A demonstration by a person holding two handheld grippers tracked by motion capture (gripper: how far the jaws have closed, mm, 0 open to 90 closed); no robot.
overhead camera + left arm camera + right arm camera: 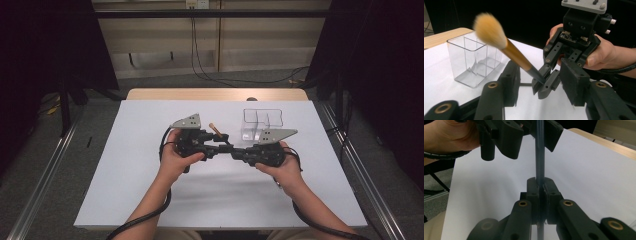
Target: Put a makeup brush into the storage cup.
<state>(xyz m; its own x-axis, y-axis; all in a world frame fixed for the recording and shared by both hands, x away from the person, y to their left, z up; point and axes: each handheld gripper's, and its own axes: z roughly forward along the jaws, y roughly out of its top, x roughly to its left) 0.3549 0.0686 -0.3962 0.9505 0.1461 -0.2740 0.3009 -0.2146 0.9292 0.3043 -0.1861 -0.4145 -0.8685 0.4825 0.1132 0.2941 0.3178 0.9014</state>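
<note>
Between your hands, your right gripper (543, 86) clamps the brush (506, 47) handle; bristles show in the left gripper view. Your left gripper (537, 85) gapes (clear box (472, 62) beyond).

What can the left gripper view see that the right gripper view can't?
Left gripper view: the brush's fluffy tan bristles, the clear box, and the right gripper from the front, held in a hand. Right gripper view: that gripper's own jaws from behind, pinched shut on the dark handle, with the left gripper open around it farther up. Both: the dark handle and the white table.
</note>
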